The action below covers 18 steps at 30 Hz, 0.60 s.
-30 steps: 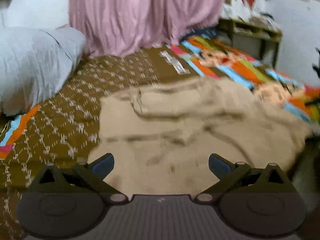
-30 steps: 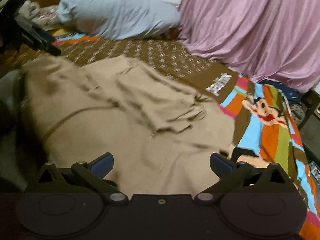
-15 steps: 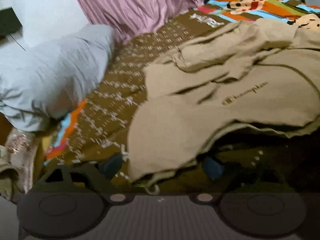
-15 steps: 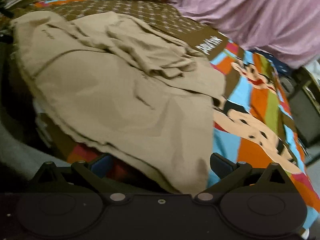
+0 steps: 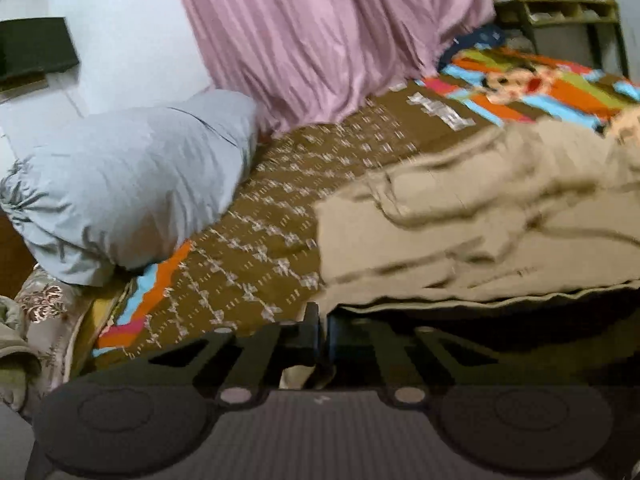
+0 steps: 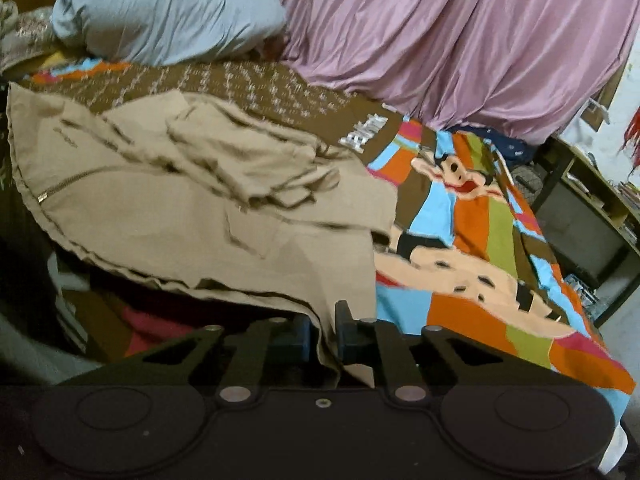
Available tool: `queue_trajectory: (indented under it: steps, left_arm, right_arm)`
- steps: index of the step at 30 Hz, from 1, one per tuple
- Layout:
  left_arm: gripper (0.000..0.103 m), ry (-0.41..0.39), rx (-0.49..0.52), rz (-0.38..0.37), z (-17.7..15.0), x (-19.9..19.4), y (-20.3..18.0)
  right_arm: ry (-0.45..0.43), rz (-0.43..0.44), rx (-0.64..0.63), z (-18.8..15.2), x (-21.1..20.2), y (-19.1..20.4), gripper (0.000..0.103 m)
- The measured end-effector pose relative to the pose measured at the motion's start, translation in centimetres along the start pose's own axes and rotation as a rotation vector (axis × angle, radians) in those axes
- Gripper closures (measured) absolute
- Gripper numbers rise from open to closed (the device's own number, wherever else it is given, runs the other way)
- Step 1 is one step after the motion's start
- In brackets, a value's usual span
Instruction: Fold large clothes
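Observation:
A large tan zip-up sweatshirt [image 5: 480, 232] lies rumpled on the bed, its near hem lifted off the bedcover. My left gripper [image 5: 322, 332] is shut on the hem's left corner. In the right wrist view the same sweatshirt [image 6: 192, 200] spreads to the left, with its zipper running across the front. My right gripper [image 6: 326, 336] is shut on the hem's right corner, with cloth hanging between the fingers. The sleeves are bunched on top of the body.
The bed has a brown patterned cover [image 5: 280, 220] and a bright cartoon blanket [image 6: 480, 248]. A grey pillow [image 5: 132, 184] lies at the head. A pink curtain [image 5: 332, 28] hangs behind. A shelf [image 6: 592, 216] stands beside the bed at right.
Both grippers were open above the sweatshirt, dropped to its near hem, and have now shut on the hem corners. The hem is lifted off the bed.

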<state>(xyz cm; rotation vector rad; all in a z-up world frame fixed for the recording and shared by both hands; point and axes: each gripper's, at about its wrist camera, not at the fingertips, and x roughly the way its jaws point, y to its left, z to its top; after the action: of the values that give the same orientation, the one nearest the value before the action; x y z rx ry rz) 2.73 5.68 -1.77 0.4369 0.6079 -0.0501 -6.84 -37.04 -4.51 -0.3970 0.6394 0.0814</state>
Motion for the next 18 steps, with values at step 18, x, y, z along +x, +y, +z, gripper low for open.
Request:
queue_trajectory:
  steps: [18]
  left_arm:
    - [0.100,-0.058,-0.218,-0.105,5.3,-0.4,4.7]
  right_arm:
    - [-0.245,-0.093,0.098,10.8,2.1,-5.6,0.099]
